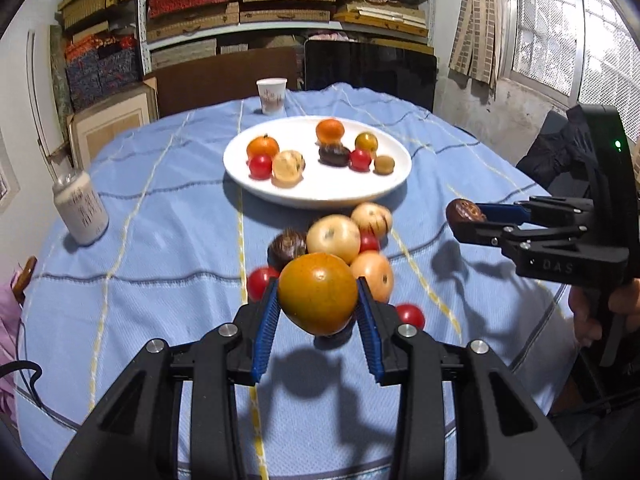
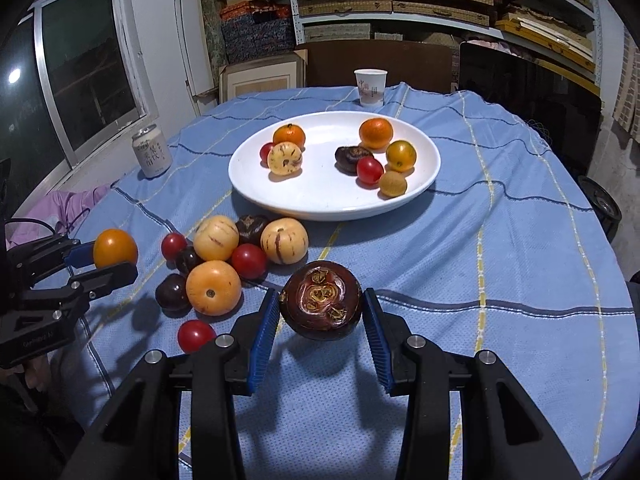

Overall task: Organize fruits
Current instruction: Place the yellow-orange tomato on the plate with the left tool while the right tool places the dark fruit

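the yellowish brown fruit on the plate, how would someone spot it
Find the white plate on the blue tablecloth. At its right front edge lies the small yellowish brown fruit, beside a red tomato. It is dull and matte, unlike its glossy neighbours.

Shelves (image 1: 288, 0) w/ boxes, barred window (image 1: 560, 28)

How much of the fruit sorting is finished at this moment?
Done: eight fruits lie on the white plate. In hand: the left gripper holds an orange fruit, the right gripper a dark brown fruit. Left: the pile of fruits on the blue cloth.
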### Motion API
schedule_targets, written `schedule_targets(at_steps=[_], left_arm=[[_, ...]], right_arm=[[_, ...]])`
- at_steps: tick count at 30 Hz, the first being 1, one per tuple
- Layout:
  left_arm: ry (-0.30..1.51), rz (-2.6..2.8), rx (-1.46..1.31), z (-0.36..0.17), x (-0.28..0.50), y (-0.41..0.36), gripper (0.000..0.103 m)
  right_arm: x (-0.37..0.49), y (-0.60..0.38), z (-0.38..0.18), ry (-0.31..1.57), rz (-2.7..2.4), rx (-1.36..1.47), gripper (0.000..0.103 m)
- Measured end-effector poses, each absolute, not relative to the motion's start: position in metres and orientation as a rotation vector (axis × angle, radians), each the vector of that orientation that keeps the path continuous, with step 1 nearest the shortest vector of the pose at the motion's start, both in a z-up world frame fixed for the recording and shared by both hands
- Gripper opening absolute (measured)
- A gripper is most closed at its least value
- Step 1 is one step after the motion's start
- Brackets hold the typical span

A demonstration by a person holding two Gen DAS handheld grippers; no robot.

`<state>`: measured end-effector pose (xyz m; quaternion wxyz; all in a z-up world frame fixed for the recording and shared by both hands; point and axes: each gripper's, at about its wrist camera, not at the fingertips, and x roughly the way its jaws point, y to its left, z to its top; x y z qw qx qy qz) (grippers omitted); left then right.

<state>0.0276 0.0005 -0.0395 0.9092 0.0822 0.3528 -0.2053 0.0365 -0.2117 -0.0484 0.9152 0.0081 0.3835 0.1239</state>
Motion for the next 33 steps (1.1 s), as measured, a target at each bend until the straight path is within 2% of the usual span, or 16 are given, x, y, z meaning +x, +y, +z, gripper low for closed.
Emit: schedule_targets(at_steps=[11,21,27,33], left_arm=[[0.678,-0.423,0.192,-0.015,0.047,-0.014,0.036],[0.651,-0.425,0.204,0.011,0.105,-0.033,0.036],[0.68,-0.438,0.218,0.006,0.165,-0.061,0.036],[0.775,-0.404,0.214,-0.026,0.239,-0.079,0.036]], right_arm=[[0.046,-0.226,-0.024,0.73,0.234,0.054,0.043],[0.089,-0.244,0.006,0.689,0.209,0.098,0.043],[0.155,-0.252,0.003,0.734,0.198,0.164,0.043],[0.217,-0.249,-0.022,0.783,0.189,0.158,0.043]])
